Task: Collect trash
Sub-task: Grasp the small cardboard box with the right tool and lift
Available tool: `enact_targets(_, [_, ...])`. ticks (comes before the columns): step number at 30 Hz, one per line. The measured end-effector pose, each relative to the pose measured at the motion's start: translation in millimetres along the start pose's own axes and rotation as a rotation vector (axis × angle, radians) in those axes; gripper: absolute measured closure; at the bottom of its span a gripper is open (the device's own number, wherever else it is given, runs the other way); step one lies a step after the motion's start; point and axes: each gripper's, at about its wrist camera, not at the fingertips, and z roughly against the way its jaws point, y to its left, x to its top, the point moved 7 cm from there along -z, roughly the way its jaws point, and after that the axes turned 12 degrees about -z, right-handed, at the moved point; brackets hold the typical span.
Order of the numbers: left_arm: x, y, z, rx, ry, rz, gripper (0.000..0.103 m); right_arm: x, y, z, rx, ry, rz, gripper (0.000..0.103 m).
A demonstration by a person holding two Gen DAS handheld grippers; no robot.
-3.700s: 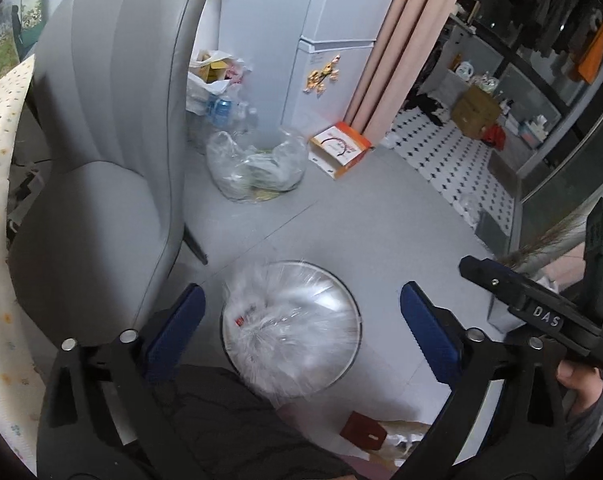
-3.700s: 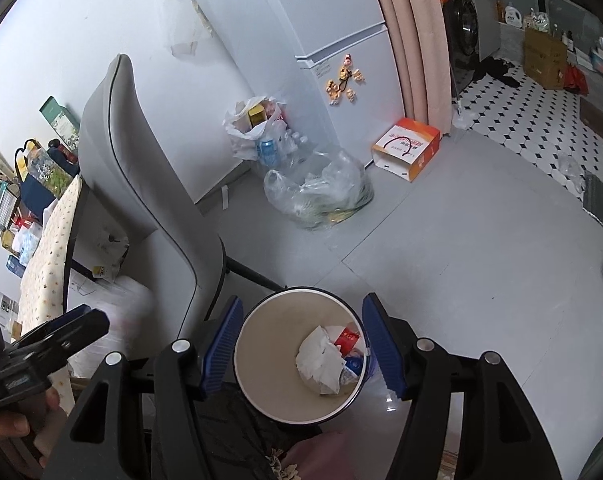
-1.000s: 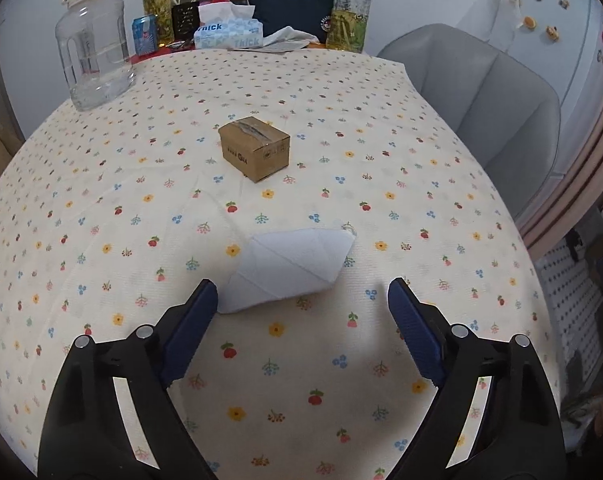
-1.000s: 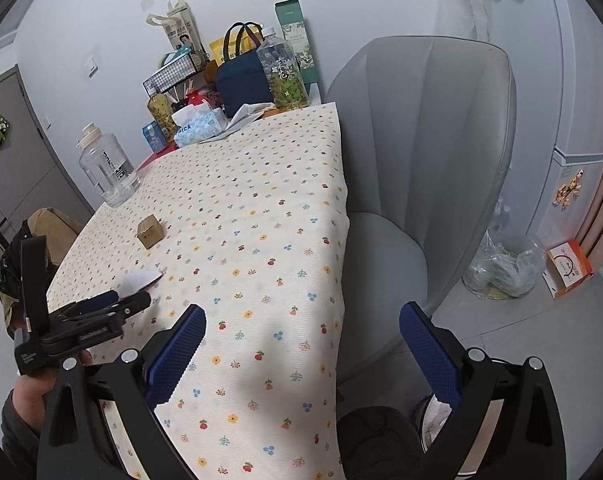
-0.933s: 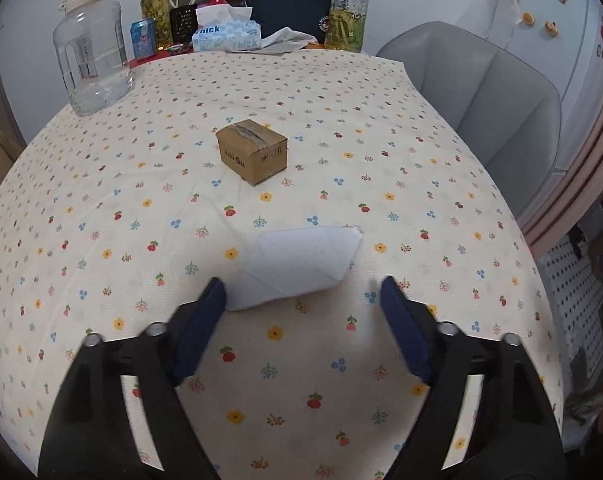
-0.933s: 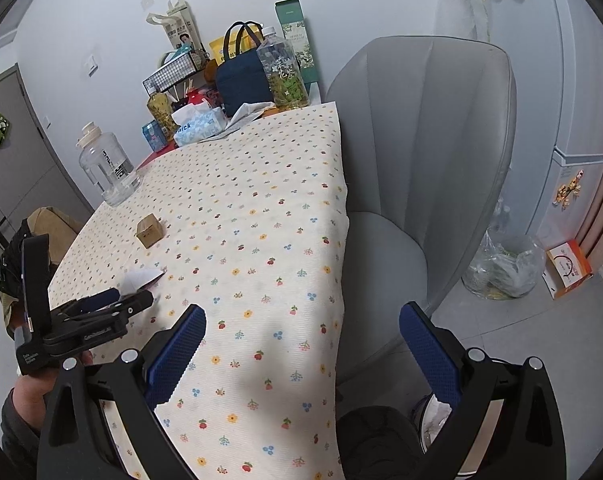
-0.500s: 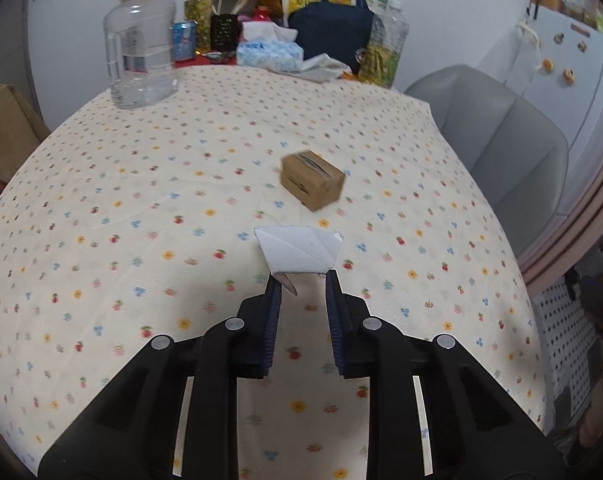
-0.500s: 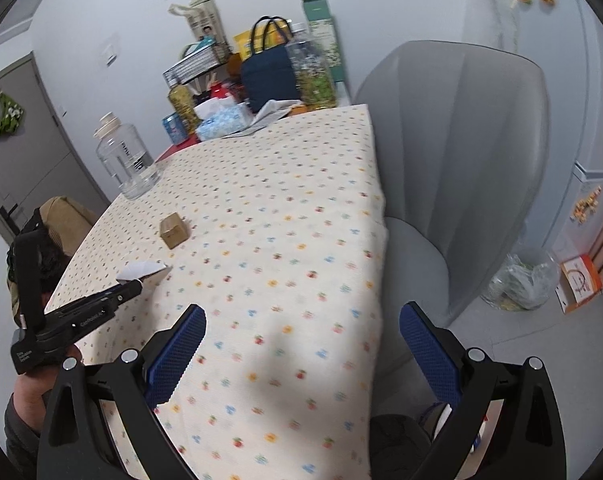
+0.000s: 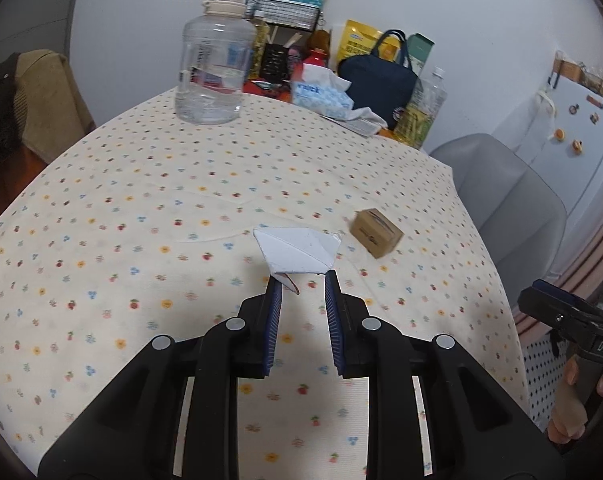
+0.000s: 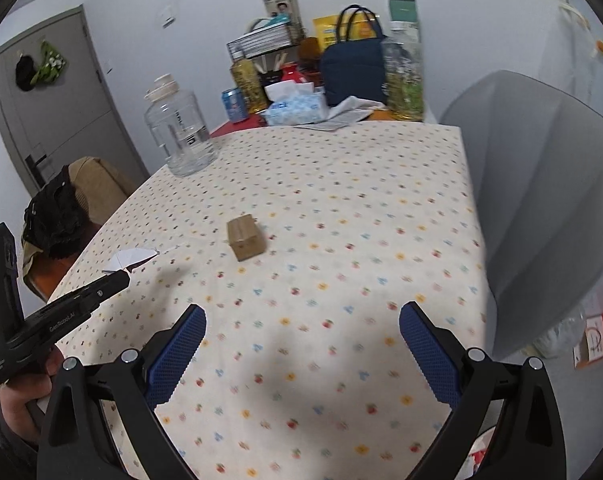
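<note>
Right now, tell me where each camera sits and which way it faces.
Left wrist: sits on the left gripper, looks down along its jaws, shut on the white paper, across the floral table; the right gripper and its hand show at the right edge.
Right wrist: sits on the right gripper, jaws open, facing the same table; the left gripper and its hand show at left.
Shared: paper, cardboard box, water jug.

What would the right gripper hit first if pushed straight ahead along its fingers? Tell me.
Probably the floral tablecloth. The right gripper, jaws open and empty, angles down at bare cloth; the small cardboard box lies further along, slightly left. Depth is uncertain.
</note>
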Motion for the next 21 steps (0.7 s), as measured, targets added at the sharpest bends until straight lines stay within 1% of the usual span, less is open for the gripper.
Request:
enact_targets(3, [-1.5, 10.1, 2.7, 0.008, -0.004, 0.022, 0.081, 4.1, 17.9, -16.8, 0.004, 0.018, 0.045, 0.008])
enact_targets(8, [-8.0, 28.5, 6.1, 0.033, -0.003, 0.056, 0.081, 11.1, 36.2, -45.4, 0.004, 0.043, 0.084, 0.008])
enact_targets(11, [-10.9, 41.8, 9.4, 0.059, -0.007, 0.076, 0.081, 16.2, 43.6, -64.0, -0.011, 0.058, 0.102, 0.009])
enact_targets(14, [-13.4, 56.9, 13.2, 0.104, -0.008, 0.086, 0.081, 17.2, 51.6, -80.3, -0.020, 0.073, 0.129, 0.009])
enact_targets(21, [-19.6, 82.5, 15.2, 0.147, 0.003, 0.132, 0.081, 21.1, 70.7, -112.2, -0.039, 0.097, 0.180, 0.009])
